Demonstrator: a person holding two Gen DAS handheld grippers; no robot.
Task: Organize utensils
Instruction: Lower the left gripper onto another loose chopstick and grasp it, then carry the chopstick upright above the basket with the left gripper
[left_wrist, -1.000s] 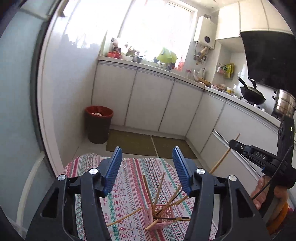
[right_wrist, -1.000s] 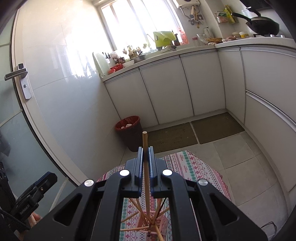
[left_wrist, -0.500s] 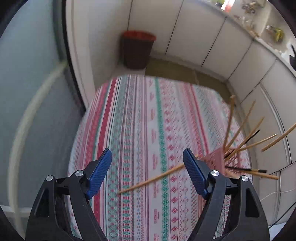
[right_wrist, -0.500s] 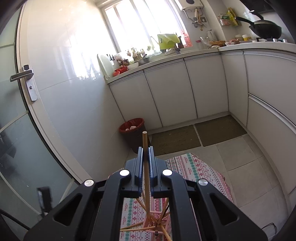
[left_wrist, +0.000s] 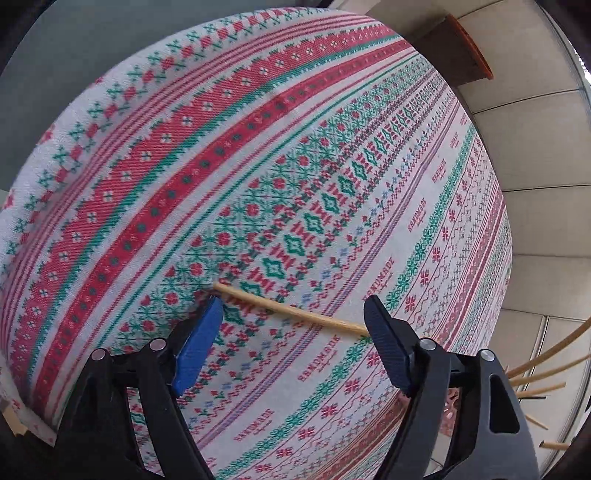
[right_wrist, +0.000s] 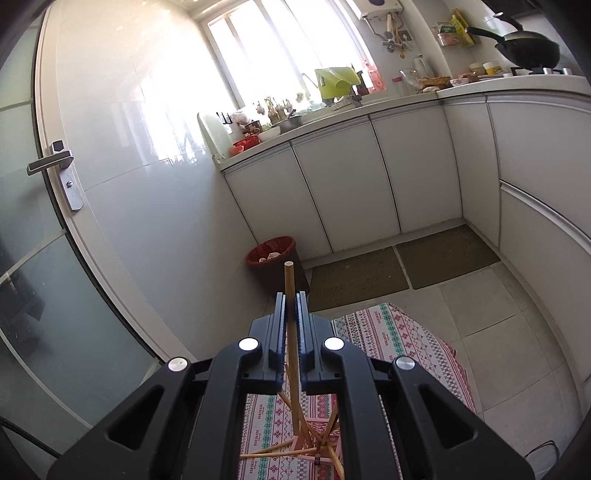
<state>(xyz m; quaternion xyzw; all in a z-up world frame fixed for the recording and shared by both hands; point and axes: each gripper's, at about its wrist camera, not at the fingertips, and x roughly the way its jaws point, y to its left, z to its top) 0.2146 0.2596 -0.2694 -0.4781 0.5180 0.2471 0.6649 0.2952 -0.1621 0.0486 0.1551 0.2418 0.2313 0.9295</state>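
A wooden chopstick (left_wrist: 291, 309) lies flat on the patterned tablecloth (left_wrist: 258, 166). My left gripper (left_wrist: 295, 314) is open, low over the cloth, with the chopstick between its blue pads. At the lower right edge of the left wrist view, several chopsticks (left_wrist: 543, 365) fan out of a pink holder (left_wrist: 452, 402). My right gripper (right_wrist: 291, 306) is shut on an upright wooden chopstick (right_wrist: 290, 295), held above the pink holder (right_wrist: 314, 443) with its fanned chopsticks.
A red-rimmed bin (right_wrist: 273, 254) stands on the floor beyond the table, next to white cabinets (right_wrist: 369, 184) and two floor mats (right_wrist: 399, 266). A glass door (right_wrist: 37, 258) with a handle is at the left. The table's far edge (right_wrist: 424, 332) drops to tiled floor.
My left gripper has swung down from facing the kitchen to hover low over the cloth, straddling the loose chopstick. My right gripper has kept its chopstick above the holder, nearly still.
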